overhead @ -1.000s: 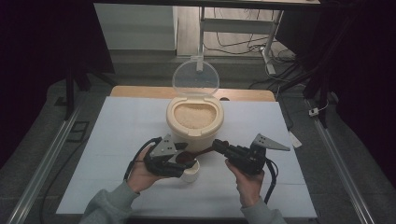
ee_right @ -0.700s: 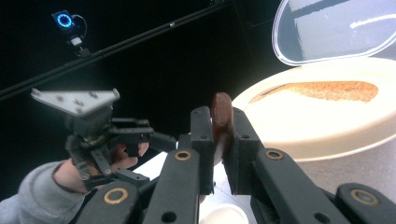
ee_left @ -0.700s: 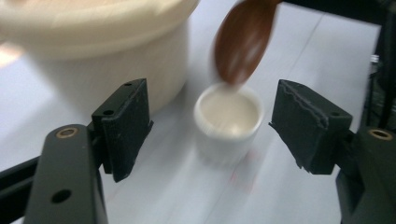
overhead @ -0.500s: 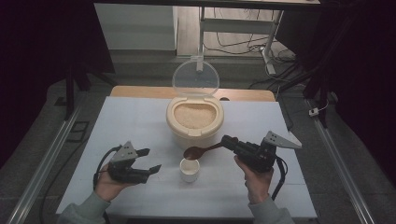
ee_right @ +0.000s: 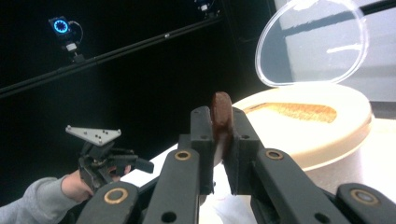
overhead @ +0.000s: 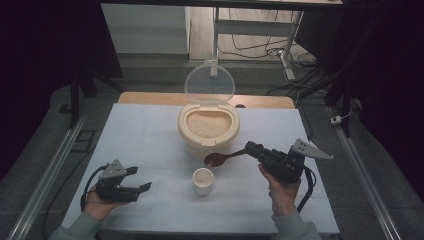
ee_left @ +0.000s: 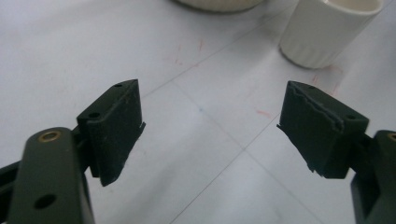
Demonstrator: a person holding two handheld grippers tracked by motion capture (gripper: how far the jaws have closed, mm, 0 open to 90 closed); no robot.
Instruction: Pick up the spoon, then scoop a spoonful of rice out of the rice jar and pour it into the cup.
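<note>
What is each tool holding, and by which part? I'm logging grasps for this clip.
The right tool grips the brown spoon by the end of its handle, bowl above the white cup. The left tool holds nothing, jaws open.

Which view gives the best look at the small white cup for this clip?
The high view: the whole cup shows from above, standing alone on the table below the spoon. The left gripper view shows its ribbed side close up, cropped at the top edge. The right gripper view shows only a pale blur behind the jaws, too unclear to call.
</note>
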